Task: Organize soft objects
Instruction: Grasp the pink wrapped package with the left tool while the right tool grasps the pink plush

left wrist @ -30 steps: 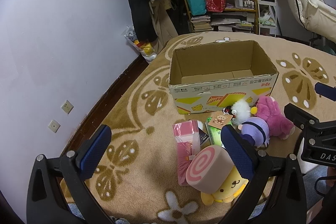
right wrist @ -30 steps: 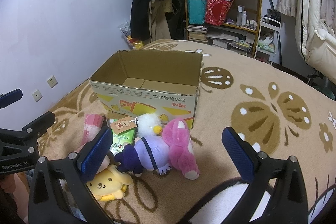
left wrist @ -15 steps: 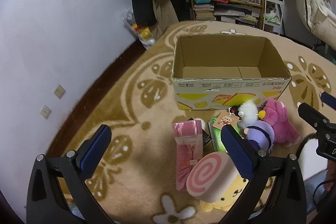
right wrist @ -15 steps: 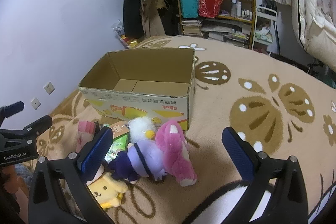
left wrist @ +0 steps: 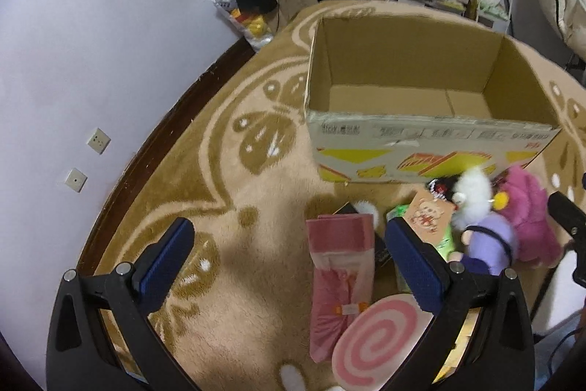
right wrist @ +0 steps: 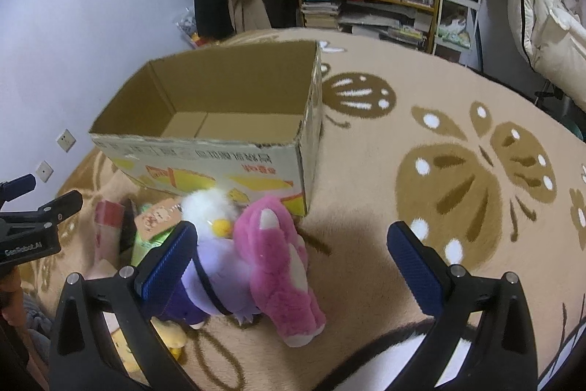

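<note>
The cardboard box [right wrist: 219, 120] at frame centre holds nothing yet. Every plush, including the pink one [right wrist: 278, 266], lies on the carpet [right wrist: 457, 171] below it. Both the left gripper [left wrist: 289, 266] and the right gripper [right wrist: 293, 266] hang wide open, holding nothing.

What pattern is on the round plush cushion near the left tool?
A pink-and-white spiral on the cushion, clearest in the left wrist view.
</note>
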Motion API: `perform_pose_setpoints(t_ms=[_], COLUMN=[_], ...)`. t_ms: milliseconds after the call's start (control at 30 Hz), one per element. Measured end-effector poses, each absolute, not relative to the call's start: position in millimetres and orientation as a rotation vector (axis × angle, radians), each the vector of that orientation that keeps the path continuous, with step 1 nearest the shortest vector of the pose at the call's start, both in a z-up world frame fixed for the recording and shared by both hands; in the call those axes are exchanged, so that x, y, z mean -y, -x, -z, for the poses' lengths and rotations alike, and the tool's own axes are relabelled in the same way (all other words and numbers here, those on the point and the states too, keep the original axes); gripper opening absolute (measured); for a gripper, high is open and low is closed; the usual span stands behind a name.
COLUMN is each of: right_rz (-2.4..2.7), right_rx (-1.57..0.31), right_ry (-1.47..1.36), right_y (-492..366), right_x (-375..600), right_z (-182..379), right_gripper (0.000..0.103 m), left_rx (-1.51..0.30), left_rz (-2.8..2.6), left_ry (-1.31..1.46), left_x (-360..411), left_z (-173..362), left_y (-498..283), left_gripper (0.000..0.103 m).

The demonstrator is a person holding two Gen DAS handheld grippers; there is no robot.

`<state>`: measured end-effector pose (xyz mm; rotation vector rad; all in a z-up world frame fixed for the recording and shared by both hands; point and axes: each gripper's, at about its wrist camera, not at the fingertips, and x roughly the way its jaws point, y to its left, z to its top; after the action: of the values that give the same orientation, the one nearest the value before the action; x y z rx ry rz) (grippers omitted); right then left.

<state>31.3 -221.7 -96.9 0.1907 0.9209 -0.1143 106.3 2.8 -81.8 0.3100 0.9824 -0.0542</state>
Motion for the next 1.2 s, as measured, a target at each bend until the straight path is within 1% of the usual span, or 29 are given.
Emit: perform_pose_setpoints(t_ms=[267, 533, 600, 667, 700, 733, 800, 867, 933, 967, 1033, 1100, 1167, 1200], right_rz=[0.130, 0.088, 0.088, 0.087, 0.086, 0.085, 0.074, 0.071, 0.062, 0.055, 0.038, 0.028, 0.020, 0.014], right_rx=[-0.996, -1.059, -1.070, -1.075, -1.075, -1.074, -1.083, -1.088, -1.098, -1.101, -1.106, -1.103, -1.105, -1.107], right_ry=[-0.210, -0.288, -0.286, -0.279, -0.274, -0.270, -0.262, -0.252, -0.245, -0.241, -0.231, -0.211, -0.197, -0.196], right_y=[-36, -42, -42, -43, -43, -43, -43, -43, -44, -45, -45, -46, -46, -46], right_x=[228, 235, 236, 235, 235, 234, 232, 230, 229, 228, 225, 221, 218, 217], right_z=[120, 136, 139, 140, 140, 140, 139, 141, 143, 144, 144, 144, 145, 145], right_gripper=[0.103, 0.101, 0.101, 0.101, 0.101, 0.097, 0.089, 0.085, 0.075, 0.072, 0.063, 0.059, 0.056, 0.051], left_rx=[-1.046, -1.057, -1.088, -1.121, -1.134, -1.149, -1.186, -1.222, -1.244, -1.260, -1.272, -1.276, -1.287, -1.296], left_rz=[0.069, 0.110, 0.114, 0.116, 0.115, 0.115, 0.125, 0.129, 0.138, 0.148, 0.152, 0.156, 0.168, 0.181], left_ry=[-0.307, -0.235, -0.235, -0.234, -0.235, -0.237, -0.231, -0.219, -0.213, -0.206, -0.190, -0.178, -0.170, -0.155], left_x=[1, -2, -1, -1, -1, -1, -2, -2, -2, -2, -2, -2, -1, -2], left_z=[106, 112, 118, 124, 127, 129, 135, 140, 144, 146, 148, 149, 151, 152], left_y=[-119, -127, -131, -133, -133, -133, -134, -135, -134, -134, -134, -134, -134, -134], left_gripper=[0.103, 0.103, 0.103, 0.101, 0.096, 0.090, 0.086, 0.084, 0.079, 0.079, 0.079, 0.078, 0.073, 0.065])
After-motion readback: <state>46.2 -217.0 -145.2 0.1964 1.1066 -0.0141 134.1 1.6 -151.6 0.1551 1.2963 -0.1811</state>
